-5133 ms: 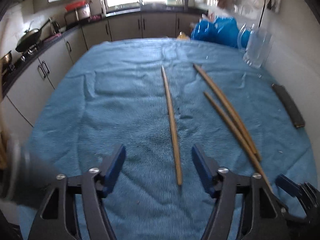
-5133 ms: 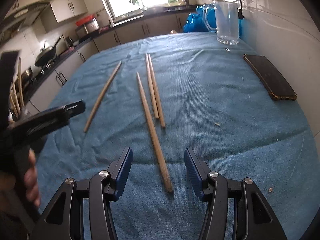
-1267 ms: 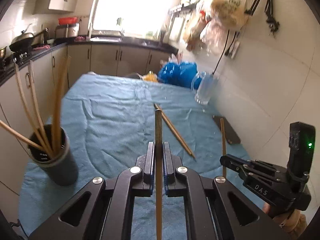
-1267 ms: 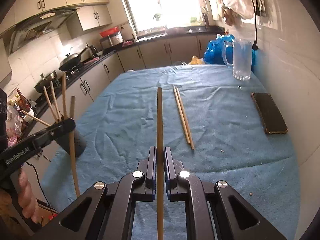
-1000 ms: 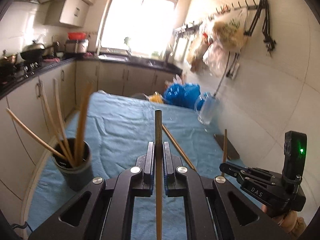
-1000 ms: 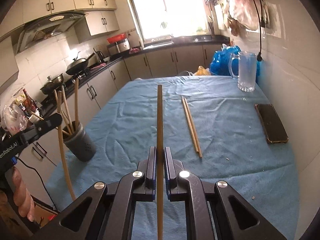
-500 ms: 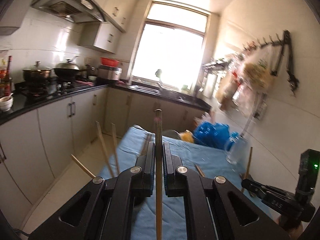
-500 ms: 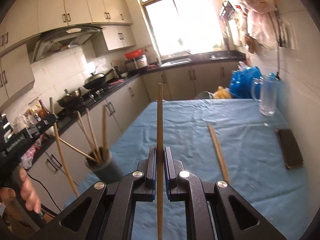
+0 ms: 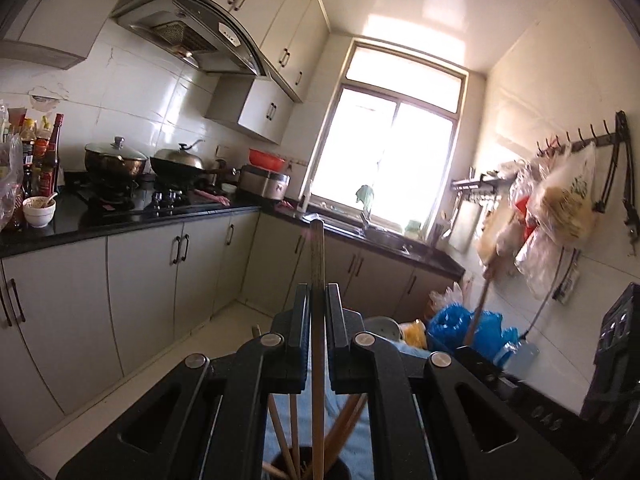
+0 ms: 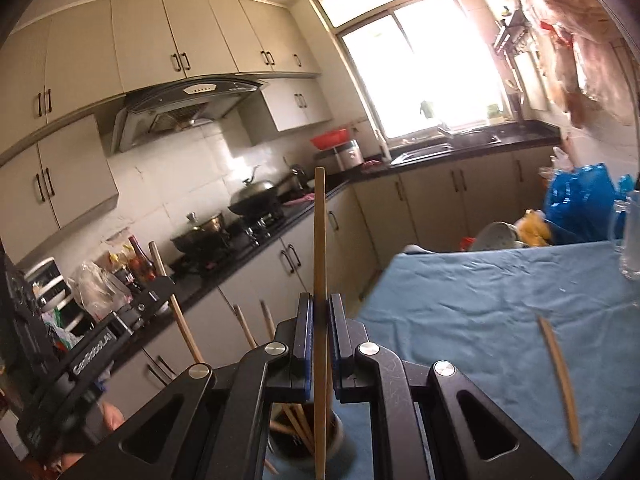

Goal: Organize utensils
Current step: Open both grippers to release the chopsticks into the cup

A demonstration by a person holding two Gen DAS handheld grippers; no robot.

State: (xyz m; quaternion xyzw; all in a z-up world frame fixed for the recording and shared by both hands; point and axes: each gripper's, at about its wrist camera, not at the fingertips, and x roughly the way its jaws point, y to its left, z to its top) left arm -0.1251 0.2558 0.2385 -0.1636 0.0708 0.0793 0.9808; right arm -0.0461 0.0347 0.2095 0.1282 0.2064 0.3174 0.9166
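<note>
My left gripper is shut on an upright wooden chopstick whose lower end reaches into the dark utensil cup below, among several other chopsticks. My right gripper is shut on another upright chopstick, its lower end at the same cup. The left gripper shows in the right wrist view at the left, holding its chopstick. More chopsticks lie on the blue cloth.
A glass pitcher and blue bags stand at the table's far right. Kitchen cabinets, a stove with pots and a counter run along the left. The right gripper's body sits at right in the left wrist view.
Both grippers have tilted upward and moved over the cup at the table's left edge. The held chopsticks' lower ends have come down into or at the cup.
</note>
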